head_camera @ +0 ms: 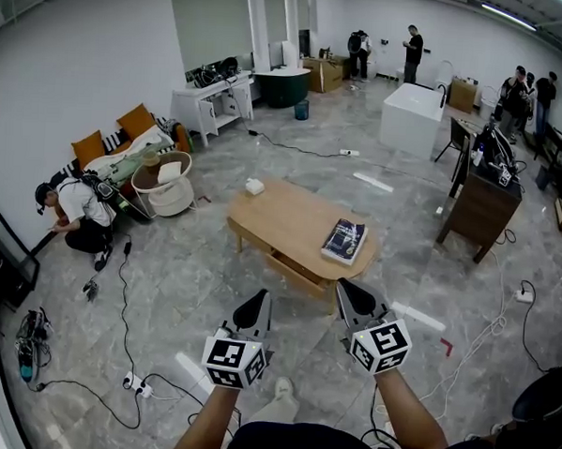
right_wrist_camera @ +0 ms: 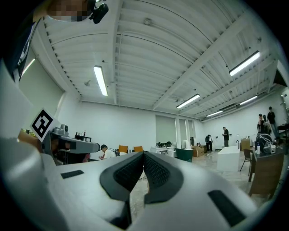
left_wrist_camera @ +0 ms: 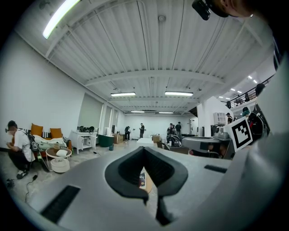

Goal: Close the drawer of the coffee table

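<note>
The oval wooden coffee table (head_camera: 286, 210) stands in the middle of the head view. Its drawer (head_camera: 295, 270) is pulled out on the side facing me. A dark book (head_camera: 344, 240) lies on the right end of the top, and a small white object (head_camera: 255, 186) on the far left end. My left gripper (head_camera: 258, 300) and right gripper (head_camera: 345, 288) are held in the air short of the drawer, both shut and empty. In the left gripper view the fingertips (left_wrist_camera: 144, 150) meet, and the table (left_wrist_camera: 143, 179) shows through the gap below them. The right gripper (right_wrist_camera: 143, 154) points level across the room.
A person (head_camera: 80, 213) crouches at the left wall beside a round white basket (head_camera: 165, 187). Cables and a power strip (head_camera: 134, 383) lie on the floor at lower left. A white strip (head_camera: 417, 315) lies right of the table. A dark desk (head_camera: 484, 197) stands at right.
</note>
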{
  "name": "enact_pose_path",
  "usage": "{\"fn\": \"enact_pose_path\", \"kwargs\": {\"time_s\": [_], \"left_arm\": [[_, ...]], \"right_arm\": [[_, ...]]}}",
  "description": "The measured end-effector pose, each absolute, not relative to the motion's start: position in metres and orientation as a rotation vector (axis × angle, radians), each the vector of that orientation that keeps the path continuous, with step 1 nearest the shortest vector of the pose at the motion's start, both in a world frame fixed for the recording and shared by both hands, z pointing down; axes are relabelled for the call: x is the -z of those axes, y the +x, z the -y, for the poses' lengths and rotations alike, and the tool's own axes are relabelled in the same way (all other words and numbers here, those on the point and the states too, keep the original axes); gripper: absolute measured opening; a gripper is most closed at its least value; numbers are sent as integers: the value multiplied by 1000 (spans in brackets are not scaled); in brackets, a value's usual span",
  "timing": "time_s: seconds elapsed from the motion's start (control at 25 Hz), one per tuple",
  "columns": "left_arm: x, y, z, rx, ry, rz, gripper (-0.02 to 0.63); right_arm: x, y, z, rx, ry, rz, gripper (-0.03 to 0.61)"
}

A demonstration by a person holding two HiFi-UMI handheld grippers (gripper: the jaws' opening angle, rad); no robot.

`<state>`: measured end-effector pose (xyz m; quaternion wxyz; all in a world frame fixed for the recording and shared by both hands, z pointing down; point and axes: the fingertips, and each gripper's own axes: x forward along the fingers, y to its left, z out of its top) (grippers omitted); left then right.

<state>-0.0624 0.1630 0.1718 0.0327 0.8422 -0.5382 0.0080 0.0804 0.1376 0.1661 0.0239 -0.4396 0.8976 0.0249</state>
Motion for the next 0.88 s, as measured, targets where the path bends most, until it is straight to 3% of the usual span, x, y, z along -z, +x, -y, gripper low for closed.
{"fn": "enact_pose_path", "kwargs": {"time_s": [0.88], "left_arm": [[-154,-113,-27,-20,2610,1607,-2]], "right_arm": [[-150,23,-6,-84,-1387,-2788,18]]}}
